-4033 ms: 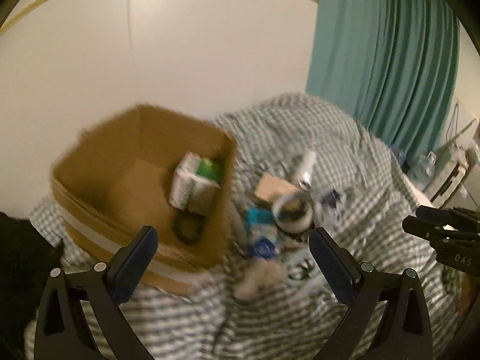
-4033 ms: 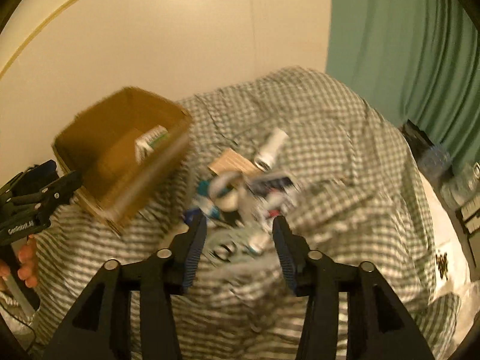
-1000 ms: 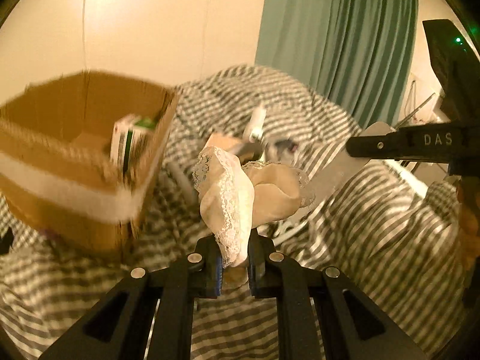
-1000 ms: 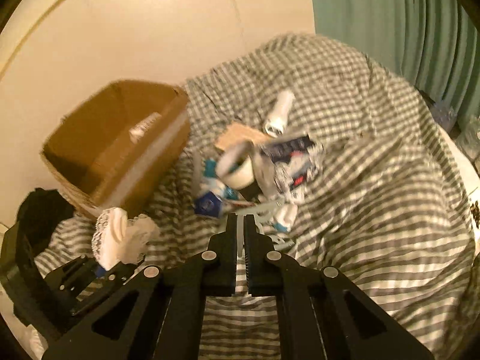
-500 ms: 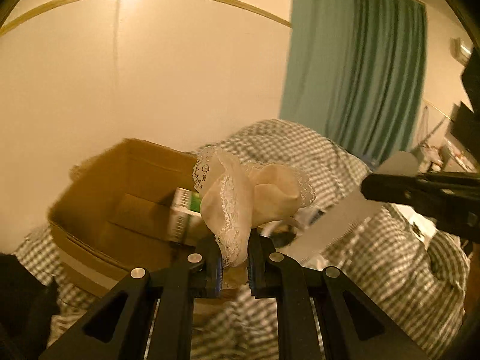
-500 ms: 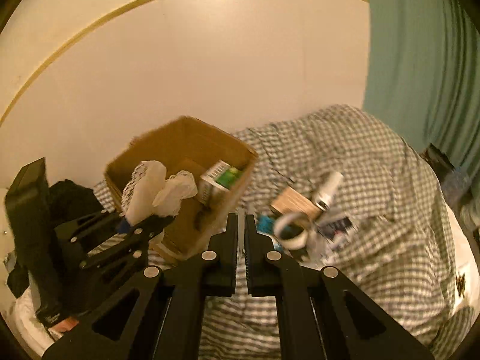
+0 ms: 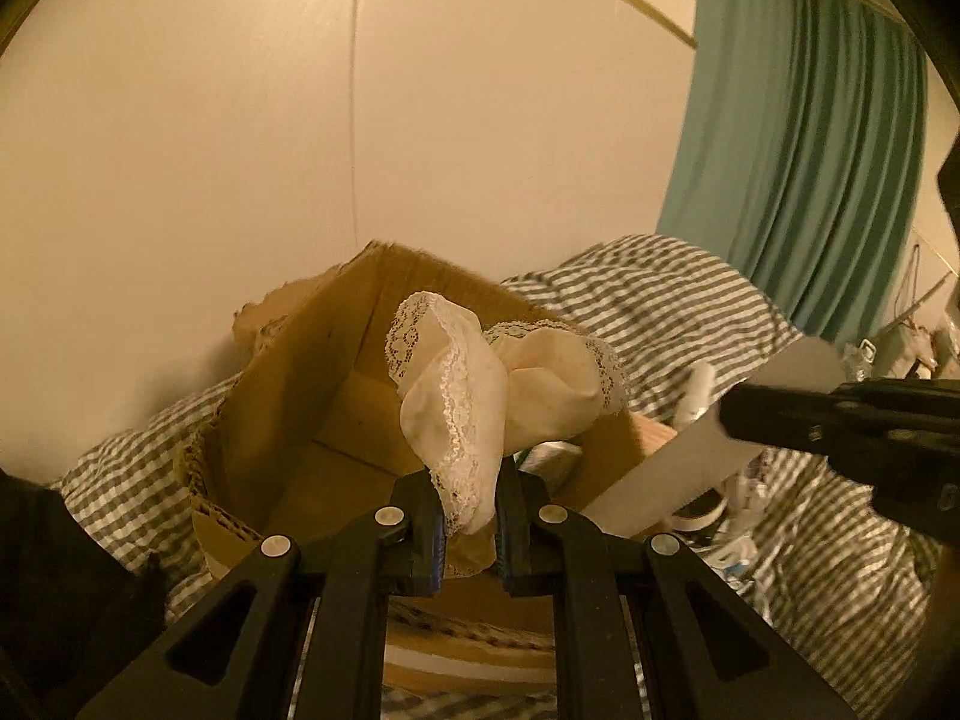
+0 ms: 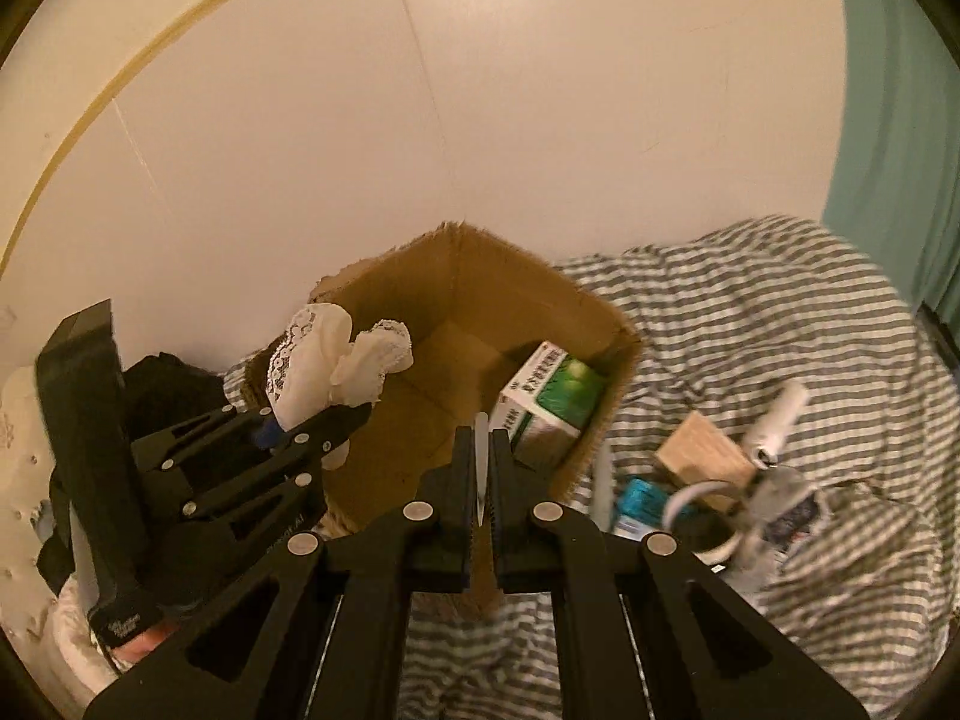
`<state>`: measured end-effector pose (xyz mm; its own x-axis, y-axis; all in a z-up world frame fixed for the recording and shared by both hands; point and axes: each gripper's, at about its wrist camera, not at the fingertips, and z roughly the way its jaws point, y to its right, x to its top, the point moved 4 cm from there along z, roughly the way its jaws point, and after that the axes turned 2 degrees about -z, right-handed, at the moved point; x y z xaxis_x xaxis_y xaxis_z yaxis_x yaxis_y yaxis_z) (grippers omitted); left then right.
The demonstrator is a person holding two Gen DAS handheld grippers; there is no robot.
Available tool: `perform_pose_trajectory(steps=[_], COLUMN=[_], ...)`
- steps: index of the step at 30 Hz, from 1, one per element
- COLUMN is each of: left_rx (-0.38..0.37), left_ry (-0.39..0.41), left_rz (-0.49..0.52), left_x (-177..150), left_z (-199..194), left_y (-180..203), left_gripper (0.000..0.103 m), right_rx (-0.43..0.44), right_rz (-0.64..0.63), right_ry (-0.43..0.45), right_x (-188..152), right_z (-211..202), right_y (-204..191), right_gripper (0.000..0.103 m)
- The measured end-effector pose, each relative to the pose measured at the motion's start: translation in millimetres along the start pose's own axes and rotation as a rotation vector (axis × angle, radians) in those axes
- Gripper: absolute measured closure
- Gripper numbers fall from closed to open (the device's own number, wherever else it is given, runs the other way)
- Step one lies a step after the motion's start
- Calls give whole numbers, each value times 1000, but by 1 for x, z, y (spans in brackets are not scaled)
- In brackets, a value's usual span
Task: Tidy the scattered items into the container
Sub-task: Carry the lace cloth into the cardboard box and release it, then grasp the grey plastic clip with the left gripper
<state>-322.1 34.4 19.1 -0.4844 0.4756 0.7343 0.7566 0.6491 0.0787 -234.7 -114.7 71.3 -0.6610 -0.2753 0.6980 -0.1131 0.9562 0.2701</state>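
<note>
My left gripper (image 7: 468, 516) is shut on a cream lace-trimmed cloth (image 7: 480, 396) and holds it over the near edge of the open cardboard box (image 7: 288, 396). The same cloth (image 8: 336, 360) and the left gripper (image 8: 312, 426) show in the right wrist view, at the box's (image 8: 492, 276) left rim. My right gripper (image 8: 480, 480) is shut on a thin flat grey saw-toothed strip (image 8: 480, 450), seen edge-on; in the left wrist view the strip (image 7: 720, 432) reaches toward the box. A green-and-white carton (image 8: 546, 402) lies inside the box.
The box stands on a checked bedspread (image 8: 780, 312) against a cream wall. Right of it lie scattered items: a tape roll (image 8: 696, 516), a brown card box (image 8: 702, 450), a white tube (image 8: 780, 414), a blue packet (image 8: 636, 498). A teal curtain (image 7: 810, 150) hangs at the right.
Both grippers have moved closer to the box. The cloth now hangs over the box opening and the right gripper points down into the box.
</note>
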Motion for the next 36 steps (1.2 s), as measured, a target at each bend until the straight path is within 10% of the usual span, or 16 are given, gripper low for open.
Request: perform_pose_trajectory(steps=[6,9,14,27,36], left_rx=[43,64,119,41,-52], left_ry=[1,0,37,50,-64], left_rz=[19,35,28,82,109], left_x=[-3,-2,0,-27,-97], left_z=[13,11,-9,-54,-12], left_y=[-13,-10,-3,98,181], left_gripper=[90,84,18,7,6], right_rx=[25,40,24,-150,-223], right_rz=[31,56,75,157,269], right_ry=[-42,-28,16,57,-12], right_x=[4,9,16,-47,-133], right_z=[48,54,30,-88,-99], right_y=[3,9,23,110,190], right_gripper=[99,78,68,64,58])
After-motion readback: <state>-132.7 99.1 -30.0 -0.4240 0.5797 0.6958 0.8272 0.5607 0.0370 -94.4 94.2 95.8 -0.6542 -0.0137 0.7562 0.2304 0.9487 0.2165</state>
